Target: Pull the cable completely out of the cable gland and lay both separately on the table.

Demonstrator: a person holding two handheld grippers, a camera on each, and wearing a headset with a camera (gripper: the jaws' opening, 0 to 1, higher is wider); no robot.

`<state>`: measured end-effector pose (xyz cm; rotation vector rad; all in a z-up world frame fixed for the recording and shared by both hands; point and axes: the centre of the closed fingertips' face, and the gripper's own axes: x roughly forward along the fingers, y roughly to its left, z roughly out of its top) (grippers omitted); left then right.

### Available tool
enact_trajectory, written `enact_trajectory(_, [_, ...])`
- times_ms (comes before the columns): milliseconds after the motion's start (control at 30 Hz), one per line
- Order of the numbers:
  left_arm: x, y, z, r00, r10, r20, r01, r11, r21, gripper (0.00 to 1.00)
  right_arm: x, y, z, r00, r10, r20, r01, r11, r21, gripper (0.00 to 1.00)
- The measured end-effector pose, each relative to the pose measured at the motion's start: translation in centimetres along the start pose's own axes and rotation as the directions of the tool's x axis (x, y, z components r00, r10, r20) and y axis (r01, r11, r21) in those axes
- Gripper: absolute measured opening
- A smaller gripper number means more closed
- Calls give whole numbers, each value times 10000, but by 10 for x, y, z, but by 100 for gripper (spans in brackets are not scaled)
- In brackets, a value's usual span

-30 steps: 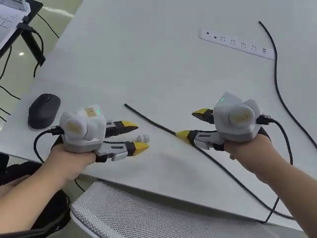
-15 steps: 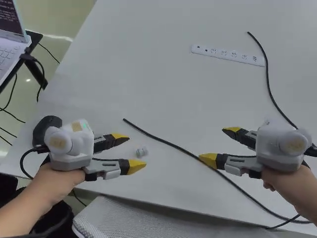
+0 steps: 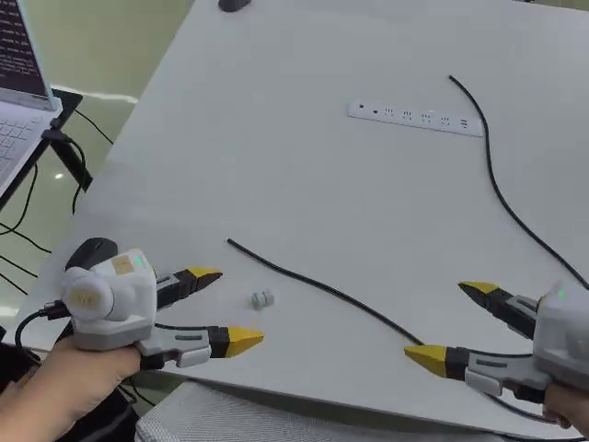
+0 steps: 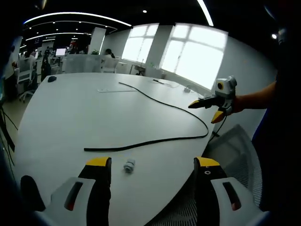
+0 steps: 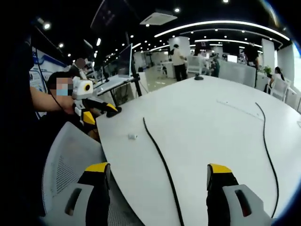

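Observation:
A small grey cable gland (image 3: 262,299) lies on the white table, apart from the black cable (image 3: 322,288) that runs from mid-table toward the near right edge. My left gripper (image 3: 224,308) hovers open at the near left, just left of the gland, with nothing between its jaws. In the left gripper view the gland (image 4: 128,165) sits just ahead of the open jaws and the cable (image 4: 155,141) lies beyond it. My right gripper (image 3: 453,324) is open over the near right edge, beside the cable's near stretch. The right gripper view has the gland (image 5: 132,136) left of the cable (image 5: 162,162).
A white power strip (image 3: 414,119) lies at the back, with a second black cable (image 3: 502,198) curving down the right side. A dark mouse (image 3: 88,252) sits behind my left gripper. A laptop (image 3: 20,92) stands off the table at left. A mesh chair (image 3: 221,416) is below the near edge.
Both grippers have drawn back toward the near edge and apart. The left gripper has left the gland lying on the table. The right gripper has moved right, away from the cable.

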<state>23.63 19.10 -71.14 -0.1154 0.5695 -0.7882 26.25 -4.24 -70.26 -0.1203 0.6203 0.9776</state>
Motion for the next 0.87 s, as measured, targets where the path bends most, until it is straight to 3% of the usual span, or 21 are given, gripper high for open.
enact_trajectory(200, [-10,2,-4,9993,370,-30,-370,9992,172,79,-13,5,-14,9997,-203,161,203,9998,33,93])
enact_trajectory(333, [-12,2,-10,9987,443,-249,-437,9987,256,82,-15,8,-23,9997,-230,28,230,9997,30,96])
enact_trajectory(433, [-12,2,-16,9979,406,-505,-395,9990,224,91,-15,10,-26,9997,-130,185,121,9988,468,99])
enact_trajectory(500, [-13,5,-17,9967,590,-559,-567,9975,426,94,-15,8,-32,9995,-237,-205,242,9995,223,99])
enact_trajectory(867, [-15,8,-20,9922,723,-1017,-669,9962,559,97,-9,16,-35,9983,310,-488,-302,9994,169,99])
